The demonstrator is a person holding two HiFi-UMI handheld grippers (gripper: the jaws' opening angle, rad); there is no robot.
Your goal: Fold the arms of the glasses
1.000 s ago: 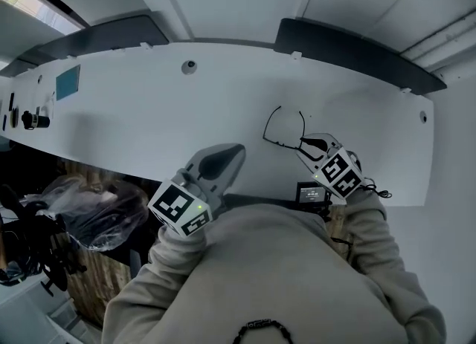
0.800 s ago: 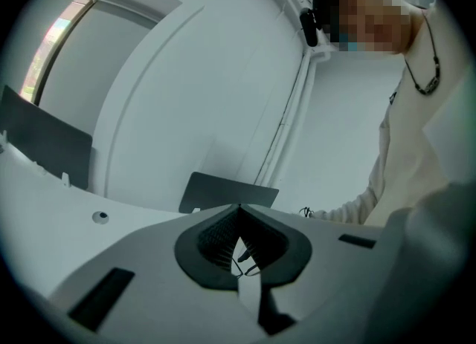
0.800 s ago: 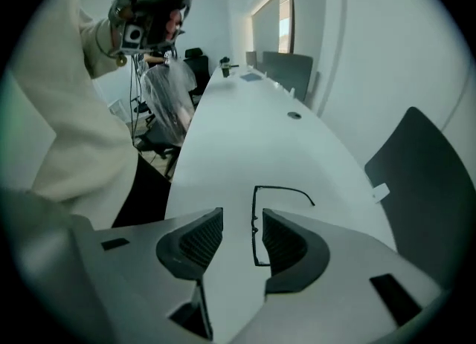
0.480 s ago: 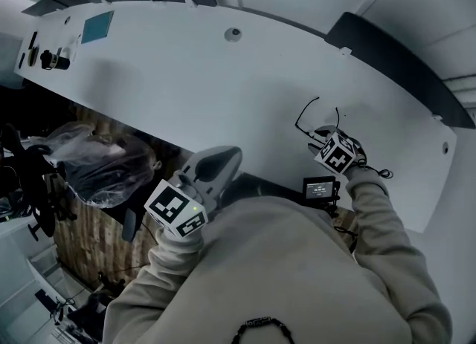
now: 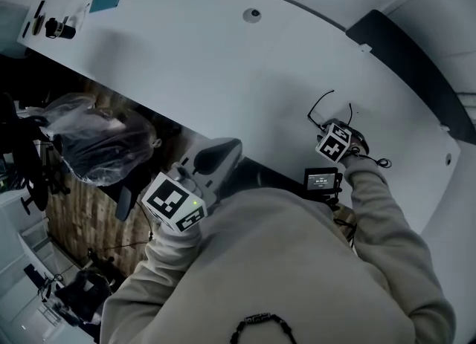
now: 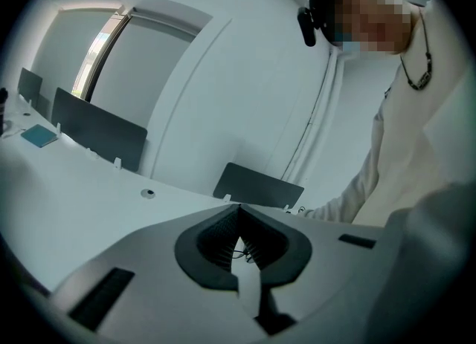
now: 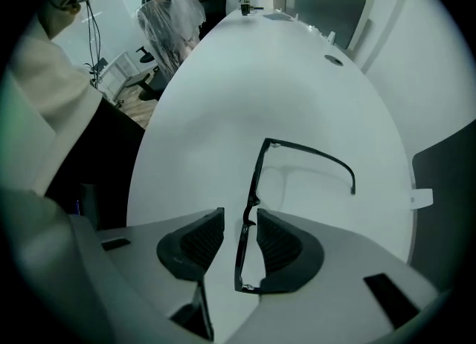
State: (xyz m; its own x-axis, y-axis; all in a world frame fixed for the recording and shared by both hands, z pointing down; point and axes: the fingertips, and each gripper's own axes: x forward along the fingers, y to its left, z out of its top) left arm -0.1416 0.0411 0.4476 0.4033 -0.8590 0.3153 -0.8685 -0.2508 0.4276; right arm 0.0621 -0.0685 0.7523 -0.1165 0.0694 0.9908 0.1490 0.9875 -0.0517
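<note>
Straddling the glasses (image 7: 256, 175) on the worktop (image 7: 223, 75), the right tool (image 7: 239, 215) is standing spread, its jaws having just been opening. One arm (image 7: 312, 154) is jutting past its right jaw. A light pinch at the bridge (image 7: 250, 203), right between those jaws, is looking wise; the left tool (image 6: 239, 209) is idling, pressed together.

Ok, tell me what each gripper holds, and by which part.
Nothing. The left gripper is shut, empty; the right gripper, jaws just opened, straddles the glasses at the front, not pressing.
</note>
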